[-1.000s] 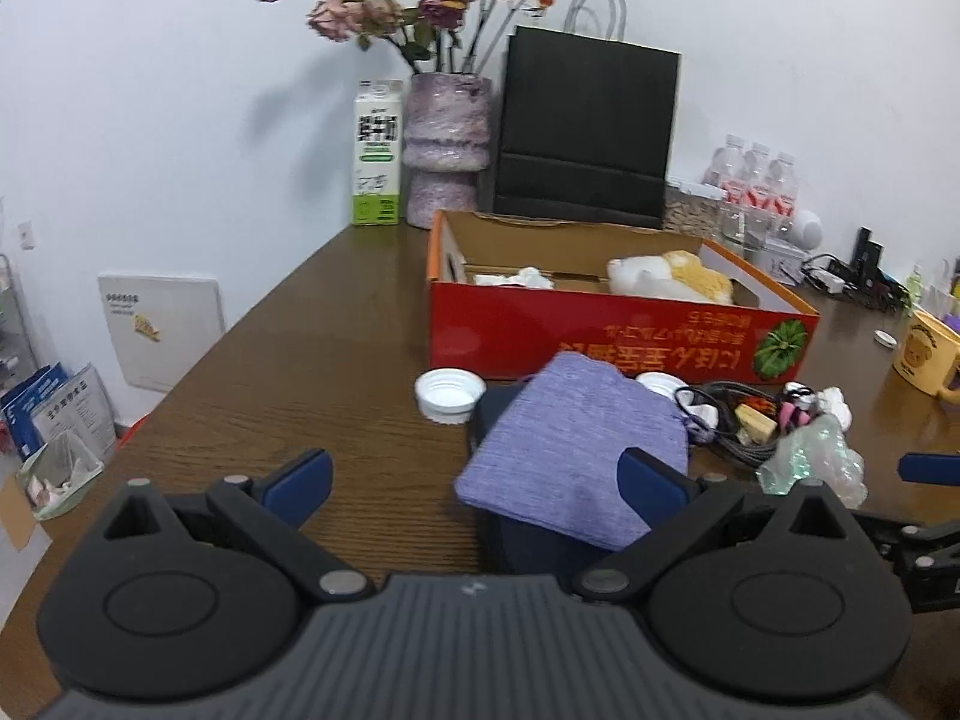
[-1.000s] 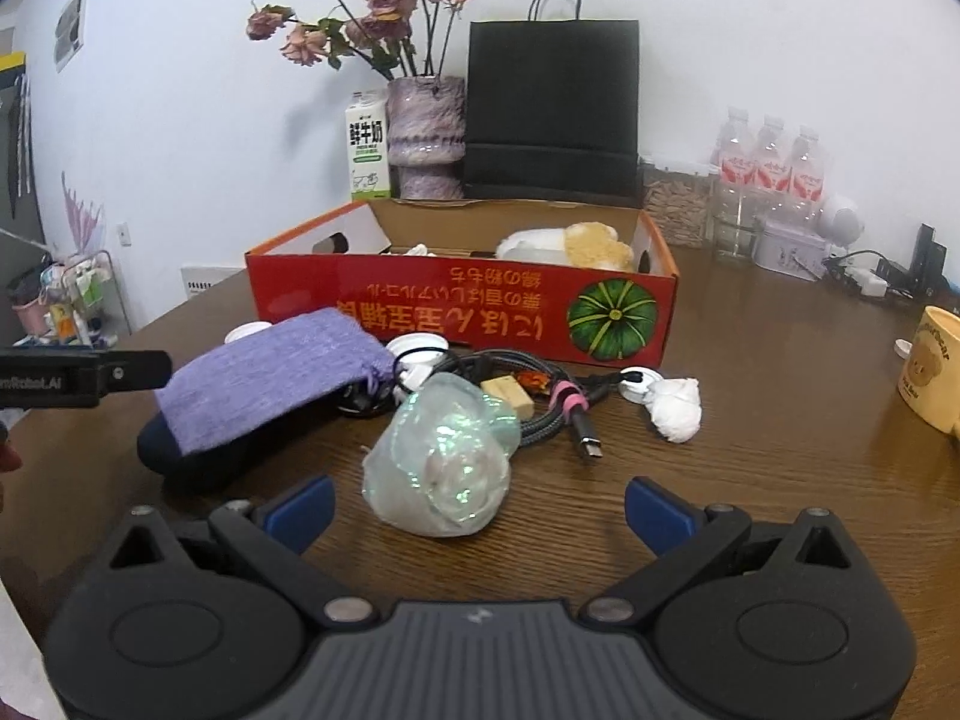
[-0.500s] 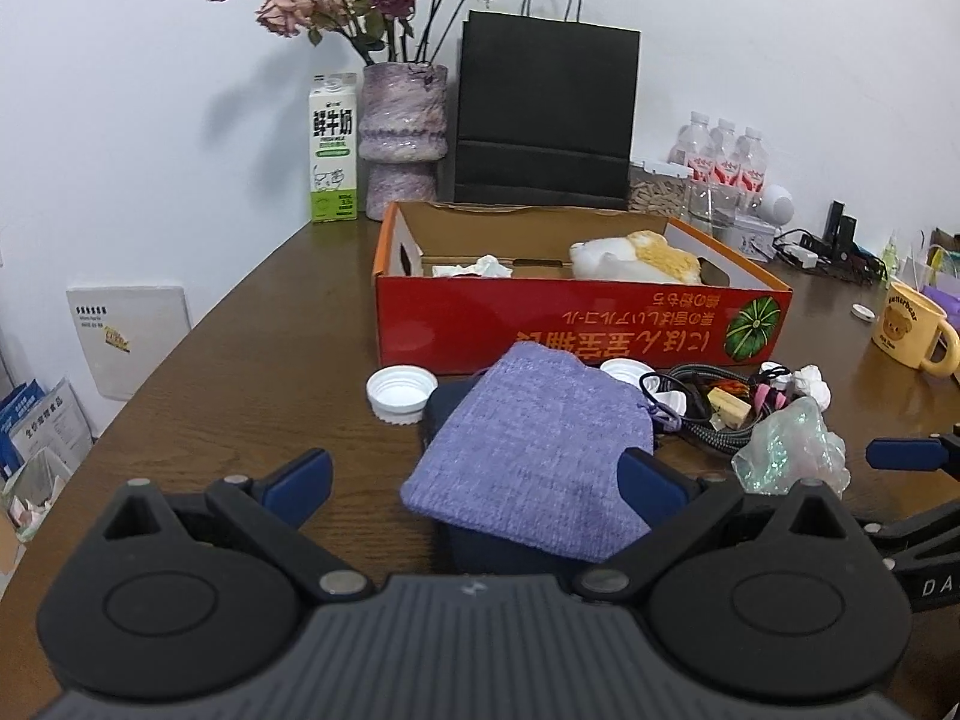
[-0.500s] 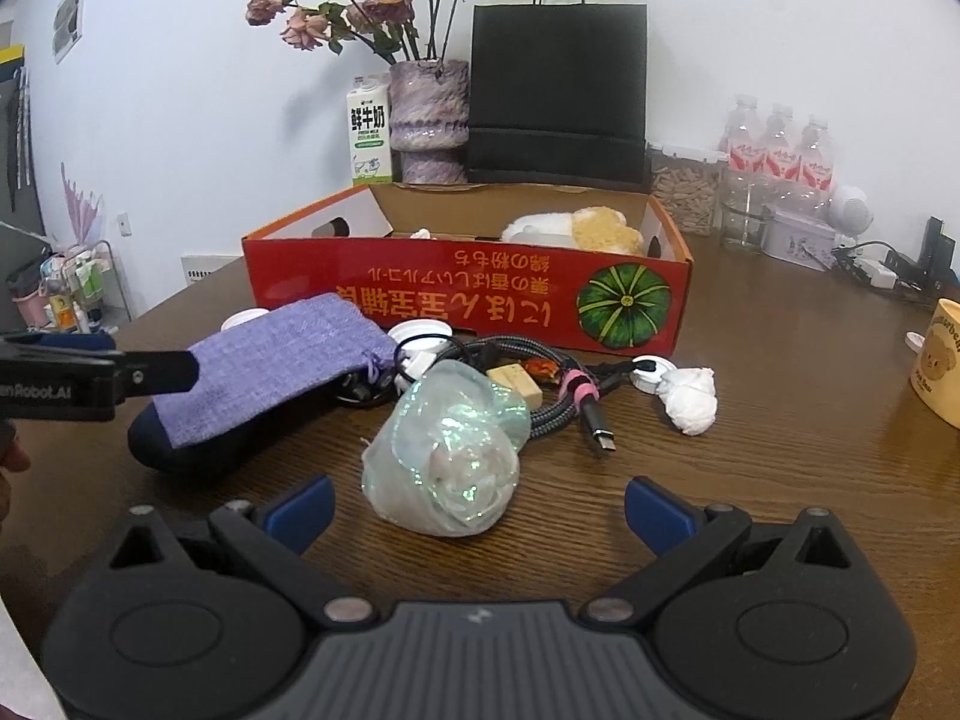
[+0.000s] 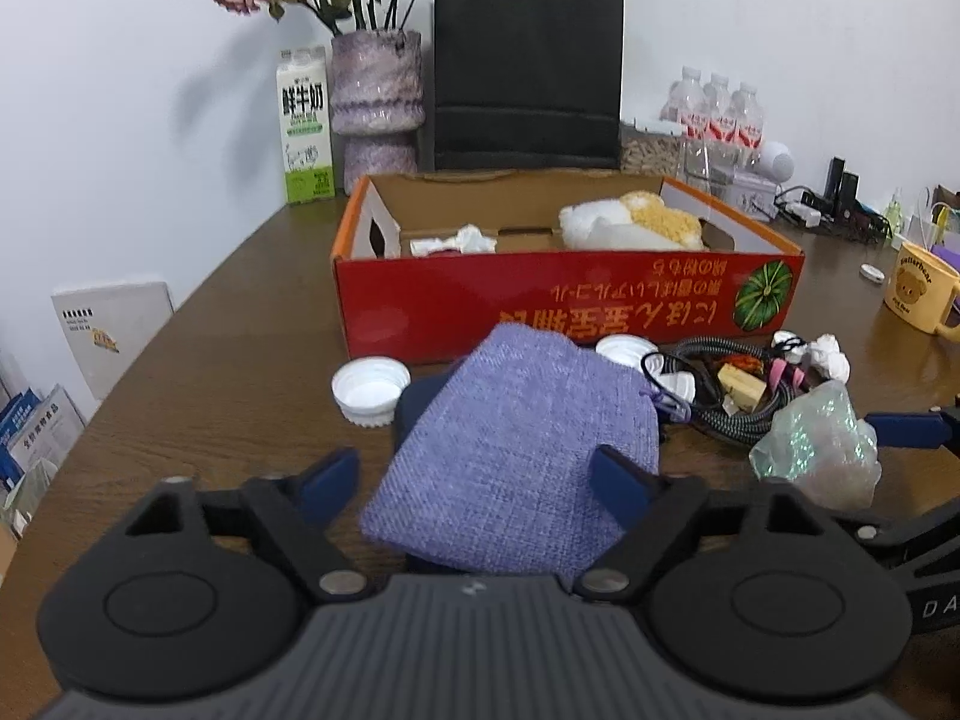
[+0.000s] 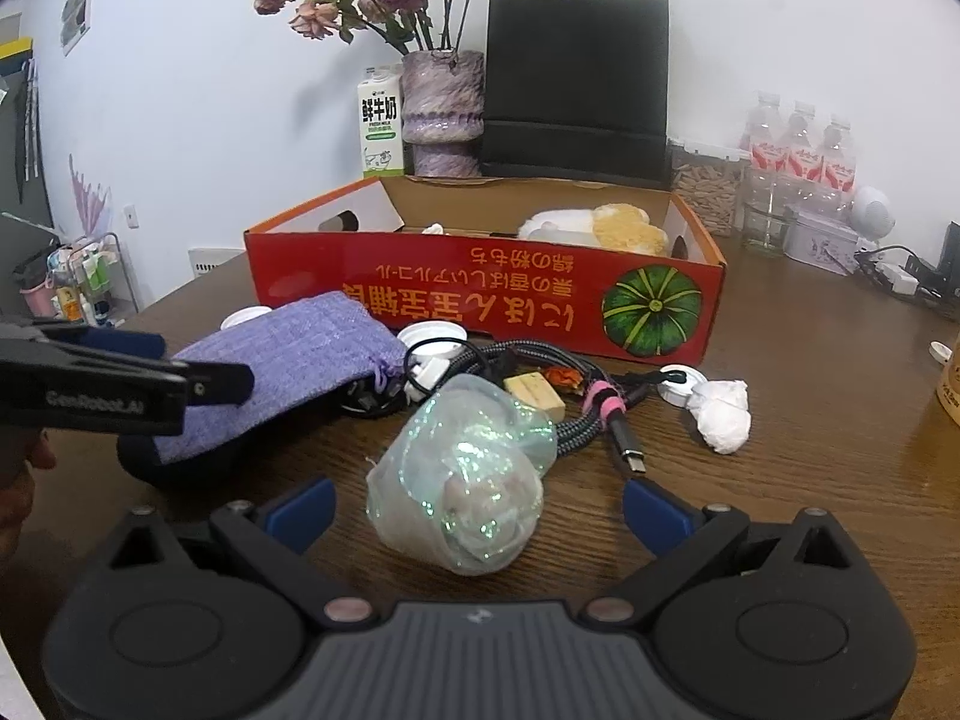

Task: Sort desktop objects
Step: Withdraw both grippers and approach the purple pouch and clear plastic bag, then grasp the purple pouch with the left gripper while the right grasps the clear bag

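Observation:
A purple cloth pouch (image 5: 516, 450) lies on a dark blue object on the wooden table (image 5: 228, 360), in front of the red cardboard box (image 5: 570, 306). My left gripper (image 5: 474, 486) is open, its fingers on either side of the pouch's near end. My right gripper (image 6: 474, 510) is open around an iridescent plastic-wrapped ball (image 6: 462, 474). The pouch (image 6: 288, 360) and the left gripper's finger (image 6: 198, 381) show in the right wrist view. The box (image 6: 480, 294) holds a plush toy (image 5: 630, 222) and crumpled paper.
Braided cables (image 6: 576, 396), white caps (image 5: 369, 387), a wooden block (image 6: 534, 390) and crumpled tissue (image 6: 723, 414) lie before the box. A yellow mug (image 5: 918, 297) stands right. Milk carton (image 5: 303, 126), flower vase (image 5: 378, 102), black bag (image 5: 528, 72) and bottles stand behind.
Both grippers have moved forward. The left one has closed in on the pouch and swung right; the right one now has the wrapped ball between its fingers.

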